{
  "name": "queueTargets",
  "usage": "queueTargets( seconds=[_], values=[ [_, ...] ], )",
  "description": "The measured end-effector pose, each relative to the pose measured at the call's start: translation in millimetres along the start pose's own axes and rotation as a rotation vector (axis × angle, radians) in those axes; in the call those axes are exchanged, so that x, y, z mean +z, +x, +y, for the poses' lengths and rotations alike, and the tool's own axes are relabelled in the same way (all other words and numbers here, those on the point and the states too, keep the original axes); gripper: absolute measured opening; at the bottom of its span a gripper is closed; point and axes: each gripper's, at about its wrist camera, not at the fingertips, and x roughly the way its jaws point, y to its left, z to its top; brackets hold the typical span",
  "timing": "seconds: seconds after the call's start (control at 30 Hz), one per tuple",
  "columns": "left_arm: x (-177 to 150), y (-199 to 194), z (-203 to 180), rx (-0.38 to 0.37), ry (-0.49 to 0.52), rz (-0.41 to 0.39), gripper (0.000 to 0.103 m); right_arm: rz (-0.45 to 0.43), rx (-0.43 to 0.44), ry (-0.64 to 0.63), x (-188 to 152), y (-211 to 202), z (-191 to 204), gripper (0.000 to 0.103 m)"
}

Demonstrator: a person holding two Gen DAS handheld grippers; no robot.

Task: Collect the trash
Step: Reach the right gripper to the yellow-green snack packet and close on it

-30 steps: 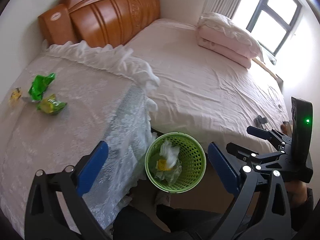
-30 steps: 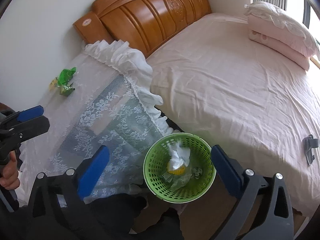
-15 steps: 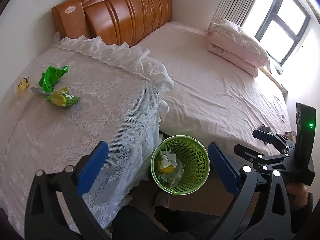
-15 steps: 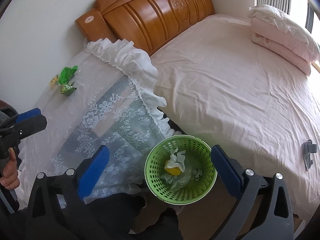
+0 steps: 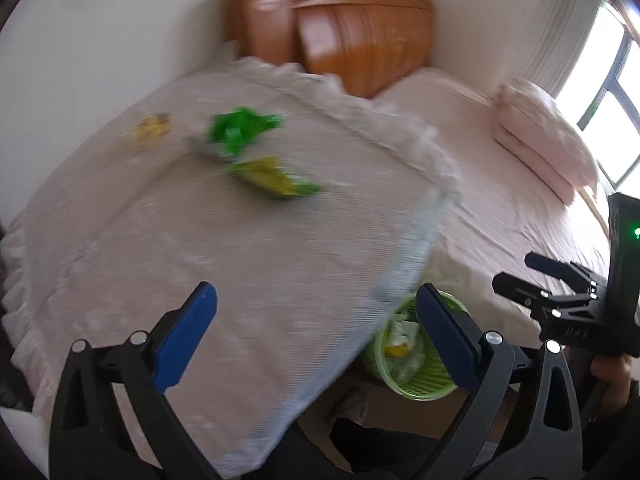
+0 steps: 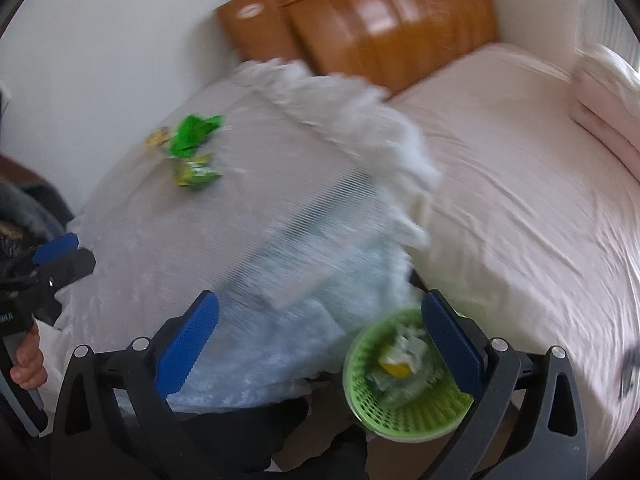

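Both views are blurred. The left gripper (image 5: 316, 332) has its jaws spread wide and holds nothing; it hangs over the near part of a bench (image 5: 224, 264) draped in a white lace cloth. The right gripper (image 6: 320, 340) likewise has its jaws wide apart and empty, positioned over the cloth's hanging edge and the basket below.

Trash on the bench, toward its far side near the wall: a green wrapper (image 5: 240, 128), a yellow-green packet (image 5: 276, 178) just beside it on the nearer side, and a small yellow scrap (image 5: 150, 128) to the left of the green wrapper. All three lie well apart from either gripper.

A green mesh basket (image 6: 404, 412) stands on the floor between the bench and the bed (image 6: 520, 184). It contains crumpled white paper (image 6: 408, 340) and a yellow item (image 6: 394, 367).

A wooden headboard (image 6: 384, 20) stands against the wall behind the bed.
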Motion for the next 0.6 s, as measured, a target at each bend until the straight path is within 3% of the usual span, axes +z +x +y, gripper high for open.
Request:
queueTargets(
  seconds=[0.23, 0.43, 0.5, 0.6],
  values=[
    [-2.9, -10.5, 80.4, 0.074, -0.132, -0.011, 0.095, 0.033, 0.099, -0.193, 63.0, 69.4, 93.0, 0.1],
    [-9.5, -12.7, 128.3, 0.108, -0.21, -0.001, 0.095, 0.084, 0.048, -0.306, 101.0, 139.2, 139.2, 0.1],
    [-11.1, -11.2, 139.7, 0.116, -0.223, 0.004, 0.095, 0.111, 0.023, -0.331, 105.7, 156.0, 143.6, 0.095],
    [-11.2, -7.6, 152.1, 0.123, -0.237, 0.014, 0.095, 0.16, -0.013, -0.37, 106.3, 175.0, 147.8, 0.077]
  ],
)
